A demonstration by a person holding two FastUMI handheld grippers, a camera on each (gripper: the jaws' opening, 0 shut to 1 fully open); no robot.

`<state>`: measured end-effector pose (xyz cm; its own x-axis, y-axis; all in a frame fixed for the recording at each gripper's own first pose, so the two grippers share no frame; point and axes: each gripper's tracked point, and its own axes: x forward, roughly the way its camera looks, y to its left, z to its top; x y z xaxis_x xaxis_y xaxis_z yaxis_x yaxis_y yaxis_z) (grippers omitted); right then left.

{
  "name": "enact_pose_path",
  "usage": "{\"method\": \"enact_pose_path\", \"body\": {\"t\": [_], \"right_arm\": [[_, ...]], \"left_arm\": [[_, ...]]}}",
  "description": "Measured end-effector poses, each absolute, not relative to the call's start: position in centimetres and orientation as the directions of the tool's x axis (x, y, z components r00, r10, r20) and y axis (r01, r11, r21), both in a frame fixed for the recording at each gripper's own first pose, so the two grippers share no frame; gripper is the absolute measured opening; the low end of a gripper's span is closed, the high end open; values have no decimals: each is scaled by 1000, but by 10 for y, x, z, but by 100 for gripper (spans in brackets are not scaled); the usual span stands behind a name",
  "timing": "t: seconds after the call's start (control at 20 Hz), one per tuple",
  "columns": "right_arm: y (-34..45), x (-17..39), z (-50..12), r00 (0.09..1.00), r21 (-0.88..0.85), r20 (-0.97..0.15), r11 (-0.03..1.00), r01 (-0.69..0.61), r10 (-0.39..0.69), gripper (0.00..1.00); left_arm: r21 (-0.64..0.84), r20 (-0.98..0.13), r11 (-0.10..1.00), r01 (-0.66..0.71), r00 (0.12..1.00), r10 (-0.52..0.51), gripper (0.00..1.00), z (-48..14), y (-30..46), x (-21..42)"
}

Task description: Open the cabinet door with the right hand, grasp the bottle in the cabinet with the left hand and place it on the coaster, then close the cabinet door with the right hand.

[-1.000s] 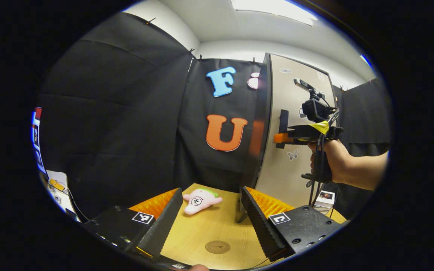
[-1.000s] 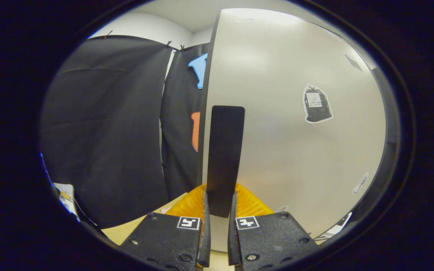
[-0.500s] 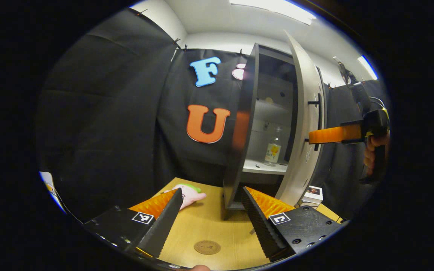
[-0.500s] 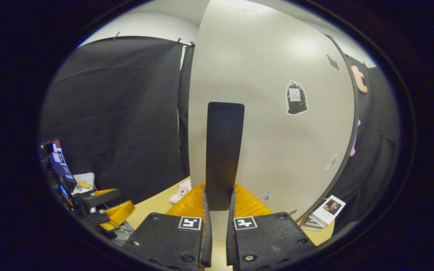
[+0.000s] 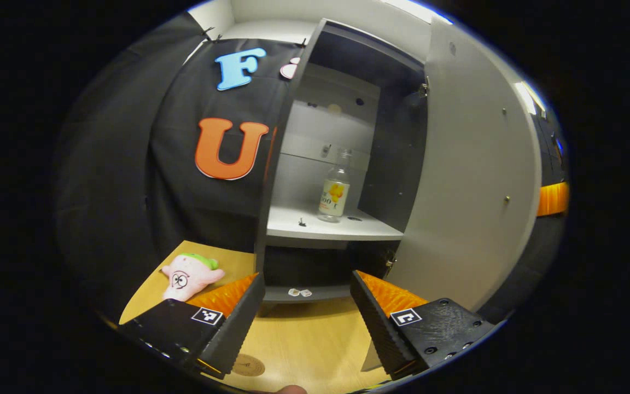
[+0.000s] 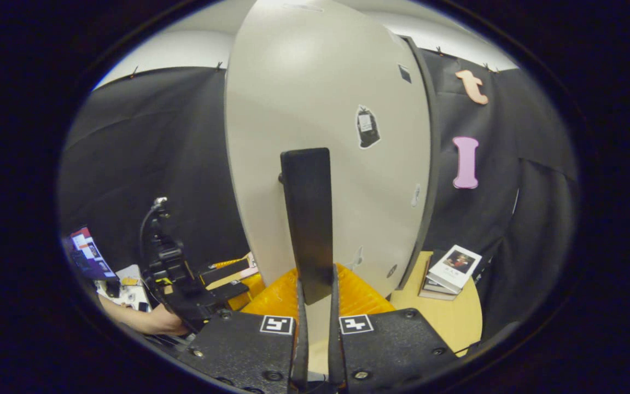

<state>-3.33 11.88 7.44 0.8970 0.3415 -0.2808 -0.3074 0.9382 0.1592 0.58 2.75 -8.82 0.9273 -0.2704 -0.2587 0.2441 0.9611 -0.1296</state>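
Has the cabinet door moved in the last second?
Yes. The door has swung open, away from the cabinet; the bottle now shows on the shelf. The right gripper stays clamped on the handle.

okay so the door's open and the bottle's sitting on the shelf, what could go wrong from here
The bottle is tall and narrow and stands alone on the shelf; the open left gripper could knock it over going in. The right gripper clamps the door handle; if it slips, the door may swing into the reaching arm.
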Motion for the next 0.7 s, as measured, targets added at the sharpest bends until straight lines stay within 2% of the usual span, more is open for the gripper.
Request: {"method": "enact_pose_path", "body": {"t": [0.2,0.25,0.3,0.45,0.5,0.55,0.7], "right_arm": [[95,-43,71,900,180,-276,938,-296,337,17],[89,-45,70,899,195,-278,936,-293,339,17],[82,-48,69,897,217,-277,932,-292,345,17],[58,-57,67,904,348,-226,897,-273,363,16],[48,-58,67,910,374,-213,890,-261,356,16],[35,-60,67,918,376,-202,892,-250,342,15],[-3,-63,68,949,230,-183,949,-214,259,15]], "left_arm": [[-107,-244,965,241,934,-260,95,-75,-3,44],[-97,-240,971,221,941,-238,100,-73,-7,53],[-73,-234,979,190,951,-202,95,-70,-8,63],[-6,-216,995,95,972,-94,95,-61,-12,88],[1,-195,997,78,978,-77,100,-53,-19,95],[10,-175,998,64,983,-61,95,-47,-26,103],[62,-123,998,20,992,-12,95,-35,-42,120]]}}
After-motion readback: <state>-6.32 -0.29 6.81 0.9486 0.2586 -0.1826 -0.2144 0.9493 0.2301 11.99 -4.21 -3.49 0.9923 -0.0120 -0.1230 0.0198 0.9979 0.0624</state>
